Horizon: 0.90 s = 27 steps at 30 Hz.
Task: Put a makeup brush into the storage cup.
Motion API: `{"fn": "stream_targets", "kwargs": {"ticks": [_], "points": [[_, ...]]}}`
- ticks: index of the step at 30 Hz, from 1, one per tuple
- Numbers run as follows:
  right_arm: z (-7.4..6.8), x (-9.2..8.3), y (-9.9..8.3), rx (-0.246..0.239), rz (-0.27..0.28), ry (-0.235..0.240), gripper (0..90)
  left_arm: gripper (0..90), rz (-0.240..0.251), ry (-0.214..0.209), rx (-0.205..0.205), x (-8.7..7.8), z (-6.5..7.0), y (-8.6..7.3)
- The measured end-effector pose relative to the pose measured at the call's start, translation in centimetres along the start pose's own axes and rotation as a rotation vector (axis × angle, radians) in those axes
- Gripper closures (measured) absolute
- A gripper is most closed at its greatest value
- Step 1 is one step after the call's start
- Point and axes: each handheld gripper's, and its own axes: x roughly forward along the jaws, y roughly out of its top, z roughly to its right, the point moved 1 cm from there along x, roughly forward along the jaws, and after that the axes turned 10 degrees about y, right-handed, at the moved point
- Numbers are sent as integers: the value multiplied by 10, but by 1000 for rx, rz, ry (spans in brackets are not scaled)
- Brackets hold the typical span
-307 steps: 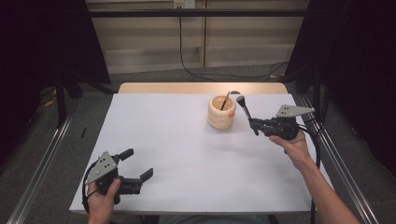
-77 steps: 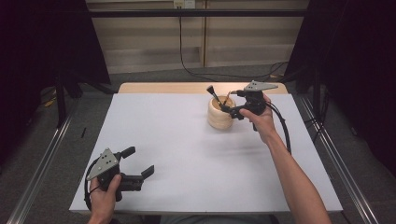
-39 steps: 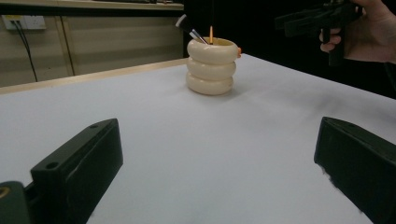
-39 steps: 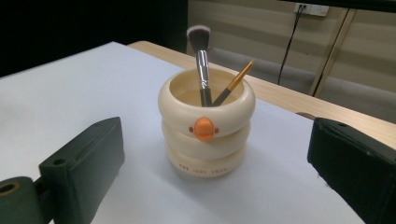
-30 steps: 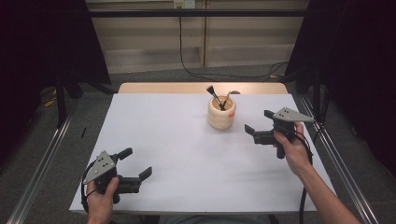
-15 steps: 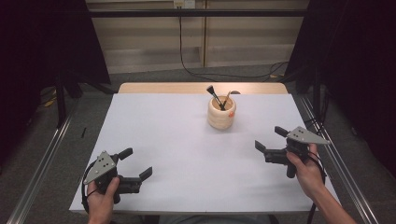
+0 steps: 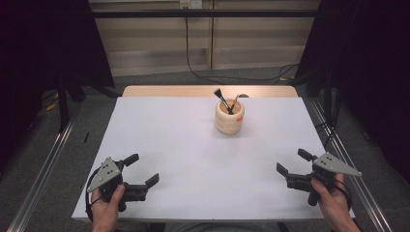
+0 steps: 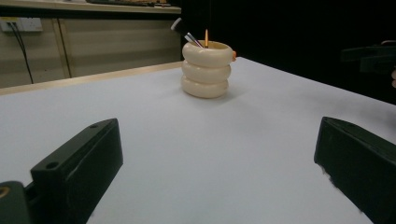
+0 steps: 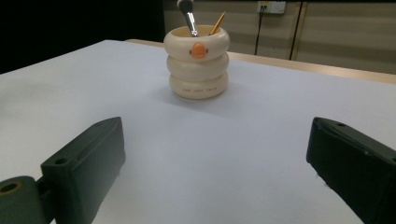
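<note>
your right gripper (image 7: 291,167) has its jaws spread wide with nothing between them, resting low at the near right corner of the white table (image 7: 193,193). your left gripper (image 7: 142,169) is the same at the near left corner: jaws wide apart, nothing held. both point roughly toward the far middle of the table.

the ringed holder (image 7: 229,116) stands upright near the far edge, slightly right of centre, well apart from both grippers. a black brush (image 7: 221,98) leans out of it to the left, and a pencil (image 7: 234,102) stands in it beside the brush.

judgement: with both items seated in the holder and both grippers parked, the placing work looks finished or between steps. if more is to be loaded, your next move calls for a fresh item, and none lies on the table surface in the high view. if an item is to come out, approach from above and close on the shaft, not the rim.

the right gripper view shows an orange beak mark (image 9: 199,50) and small lettering on the holder's front, which the high view barely resolves. the left gripper view shows the holder's plain side (image 8: 206,70) and your other gripper at its right edge.
</note>
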Motion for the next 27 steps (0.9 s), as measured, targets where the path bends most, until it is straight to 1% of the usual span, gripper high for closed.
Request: {"fn": "stream_targets", "kwargs": {"ticks": [2,6,7,8,9,11,12,13,15,16,18,20,25,27], "points": [[-3,-7,0,-3,9,-5,44,12,3,6,-4,0,0,-1],[-8,-17,-4,-14,15,-13,43,12,7,8,6,1,1,-1],[-9,-20,-5,-14,17,-16,43,12,13,4,-15,1,2,-1],[-10,-22,-6,-14,16,-14,41,12,17,-10,-49,1,1,-2],[-10,-25,-7,-12,17,-16,40,12,8,-15,-58,2,0,-3],[-10,-29,-8,-11,25,-21,40,12,-3,7,-30,3,0,-4],[-10,-31,-9,-7,32,-26,40,12,1,4,-26,3,0,-4],[-9,-33,-9,-15,32,-32,40,12,5,-2,-27,3,1,-3],[-8,-35,-12,-18,35,-30,34,12,4,9,2,3,2,-3],[-8,-35,-14,-25,32,-29,34,12,1,4,9,2,2,-3],[-8,-36,-15,-29,21,-25,34,12,6,-4,3,2,3,-2],[-9,-36,-15,-23,25,-22,38,12,12,-1,9,1,2,-2],[-10,-35,-15,-27,27,-8,37,12,12,-1,-3,1,0,-2],[-10,-35,-15,-26,22,0,38,12,16,-9,-7,1,0,-2]]}}
